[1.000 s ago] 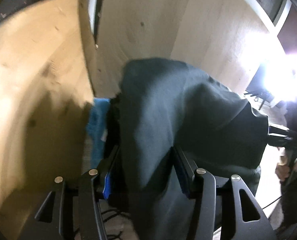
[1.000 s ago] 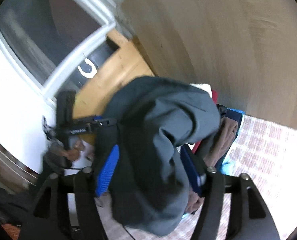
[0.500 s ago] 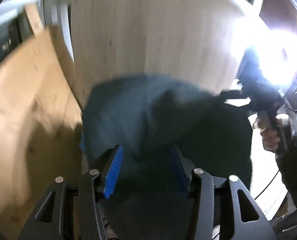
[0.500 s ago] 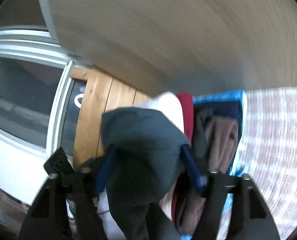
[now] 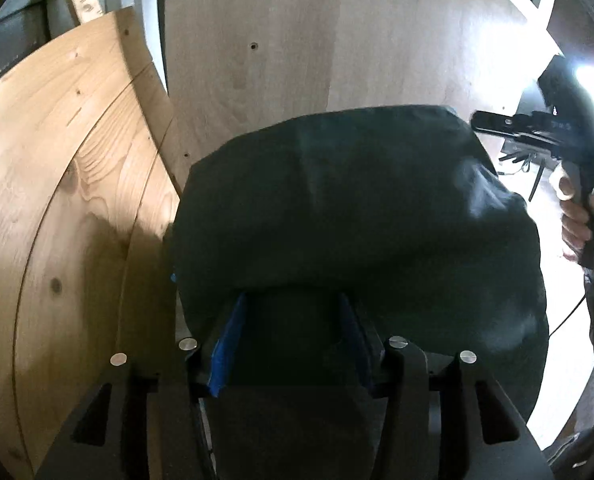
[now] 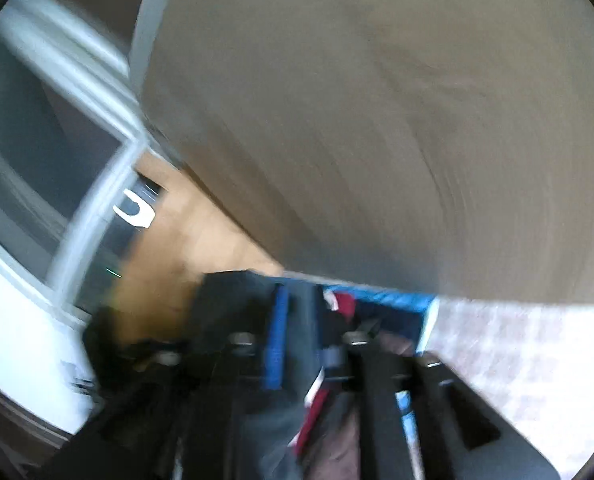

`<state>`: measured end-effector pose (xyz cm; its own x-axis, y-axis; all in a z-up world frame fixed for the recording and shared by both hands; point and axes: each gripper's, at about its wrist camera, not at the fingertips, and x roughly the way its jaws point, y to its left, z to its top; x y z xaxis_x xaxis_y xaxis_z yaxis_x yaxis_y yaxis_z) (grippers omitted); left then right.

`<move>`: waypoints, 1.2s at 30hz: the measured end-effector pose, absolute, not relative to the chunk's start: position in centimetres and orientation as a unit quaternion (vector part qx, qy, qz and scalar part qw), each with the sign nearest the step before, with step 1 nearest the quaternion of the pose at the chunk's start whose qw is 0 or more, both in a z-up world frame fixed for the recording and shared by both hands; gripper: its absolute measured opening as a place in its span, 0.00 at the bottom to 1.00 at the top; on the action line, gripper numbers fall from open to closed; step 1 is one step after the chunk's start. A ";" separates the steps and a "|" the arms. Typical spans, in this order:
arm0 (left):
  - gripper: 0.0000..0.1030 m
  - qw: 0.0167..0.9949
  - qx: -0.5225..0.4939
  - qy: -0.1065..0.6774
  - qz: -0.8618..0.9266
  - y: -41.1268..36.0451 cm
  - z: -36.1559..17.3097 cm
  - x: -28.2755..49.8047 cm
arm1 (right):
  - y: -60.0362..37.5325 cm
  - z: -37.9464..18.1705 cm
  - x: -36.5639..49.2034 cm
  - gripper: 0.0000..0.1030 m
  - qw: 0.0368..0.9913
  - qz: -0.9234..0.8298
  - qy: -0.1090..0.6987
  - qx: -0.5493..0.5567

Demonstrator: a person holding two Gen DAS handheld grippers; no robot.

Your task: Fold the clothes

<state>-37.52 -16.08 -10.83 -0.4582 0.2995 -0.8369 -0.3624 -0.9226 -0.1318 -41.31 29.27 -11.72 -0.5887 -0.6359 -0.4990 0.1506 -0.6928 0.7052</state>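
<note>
Dark garment (image 5: 353,216) bunches between both my tongs: left (image 5: 293,340) and right (image 6: 301,340) loosening around it; it could slip free.

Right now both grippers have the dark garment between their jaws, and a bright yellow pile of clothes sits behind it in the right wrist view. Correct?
Not quite: no yellow pile. In the right wrist view the clothes behind are red, brown and dark, in a blue container. The rest holds: the dark garment lies between the jaws of the left gripper and the right gripper, both of which are opening.
</note>
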 end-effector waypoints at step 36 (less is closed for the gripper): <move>0.48 0.174 -0.487 0.085 0.852 -14.1 -10.0 -39.1 | 20.3 -14.8 -23.3 0.08 0.300 -0.819 -0.283 0.399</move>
<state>-39.11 -14.07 -10.00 -0.4657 0.2141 -0.8587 -0.3789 -0.9251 -0.0252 -23.28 20.30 -14.85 -0.5007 -0.7173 -0.4845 0.2659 -0.6602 0.7025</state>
